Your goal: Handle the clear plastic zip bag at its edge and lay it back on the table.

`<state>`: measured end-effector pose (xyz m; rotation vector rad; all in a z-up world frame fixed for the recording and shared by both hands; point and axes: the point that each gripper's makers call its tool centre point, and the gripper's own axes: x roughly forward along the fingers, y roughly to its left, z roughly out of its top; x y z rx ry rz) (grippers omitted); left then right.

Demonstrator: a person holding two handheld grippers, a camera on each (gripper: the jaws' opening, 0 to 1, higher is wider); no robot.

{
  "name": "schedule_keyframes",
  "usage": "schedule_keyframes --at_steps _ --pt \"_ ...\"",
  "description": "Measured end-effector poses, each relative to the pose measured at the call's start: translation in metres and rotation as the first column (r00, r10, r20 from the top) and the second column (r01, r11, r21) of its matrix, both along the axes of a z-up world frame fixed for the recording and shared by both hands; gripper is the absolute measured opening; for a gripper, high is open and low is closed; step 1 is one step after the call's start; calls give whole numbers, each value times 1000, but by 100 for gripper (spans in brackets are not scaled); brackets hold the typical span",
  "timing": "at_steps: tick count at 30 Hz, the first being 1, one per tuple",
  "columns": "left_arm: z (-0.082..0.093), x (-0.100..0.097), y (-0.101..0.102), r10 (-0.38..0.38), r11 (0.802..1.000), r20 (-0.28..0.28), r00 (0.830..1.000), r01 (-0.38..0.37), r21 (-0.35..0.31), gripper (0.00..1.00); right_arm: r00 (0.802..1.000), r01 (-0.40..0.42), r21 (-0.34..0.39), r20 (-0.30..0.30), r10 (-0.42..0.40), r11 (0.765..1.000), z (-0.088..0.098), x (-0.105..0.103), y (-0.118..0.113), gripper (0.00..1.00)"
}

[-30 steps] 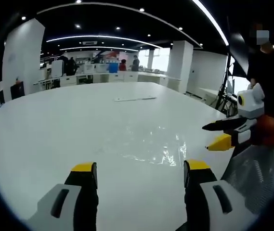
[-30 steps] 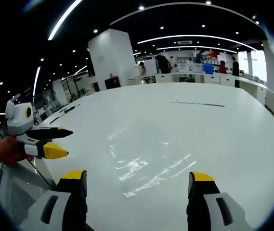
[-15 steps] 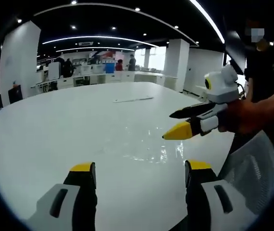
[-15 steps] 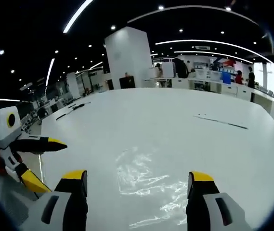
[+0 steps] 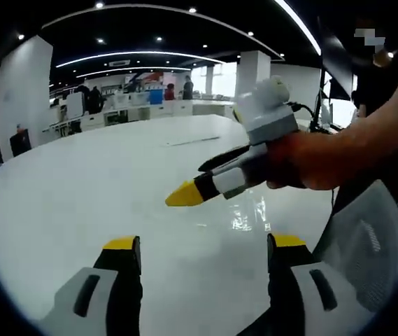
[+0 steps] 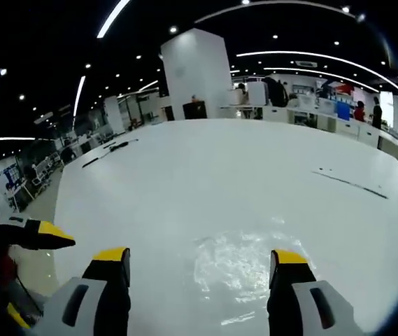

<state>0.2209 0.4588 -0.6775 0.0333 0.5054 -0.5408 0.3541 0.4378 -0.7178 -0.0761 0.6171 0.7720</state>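
Zip bag: the clear plastic zip bag (image 6: 244, 269) lies flat and crinkled on the white desk (image 6: 205, 182), just ahead of the right tool (image 6: 197, 260) and mostly between its jaws; in the left gripper view its glare (image 5: 249, 213) sits ahead of the left tool (image 5: 202, 245), under the other tool's reach.
Right tool: released, jaws wide apart, holding nothing; in the left gripper view it (image 5: 188, 190) crosses from the right, held in a hand (image 5: 310, 162), its yellow tip above the desk.
Left tool: released as well, jaws spread and empty, hanging back from the bag.
Risk: a jaw coming down flat may pin the film to the desk or push it along instead of catching the edge; a slack grip would let the slick plastic slide out.
Hard to see: the bag's outline and zip edge are lost in reflections, so which side carries the zip cannot be told; whether the right tool's tip touches the plastic is unclear.
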Motion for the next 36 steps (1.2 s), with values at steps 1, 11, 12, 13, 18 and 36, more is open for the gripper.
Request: schedule_keyframes --at_steps 1,11,12,13,18,36 --pt "0 0 0 -2 1000 0 1000 2 -2 73 1000 0 -5 -8 0 1000 -1 1 2 81" --pt "3 -2 -1 -11 1000 4 1000 11 -17 71 996 74 -55 -47 -77 996 -14 29 11 80" --pt "0 -3 0 -17 1000 -2 1000 17 -2 71 995 75 -62 -53 -79 995 -17 31 12 80" --pt "0 -3 -1 -19 1000 -3 1000 19 -5 71 995 77 -64 -53 -80 995 -18 32 12 80" --pt "0 -4 -6 -45 999 1 999 45 -6 72 992 90 -94 -78 -98 991 -34 32 15 77" --pt "-3 0 5 -2 1000 5 1000 2 -24 67 998 65 -214 -5 -67 975 -56 31 11 60"
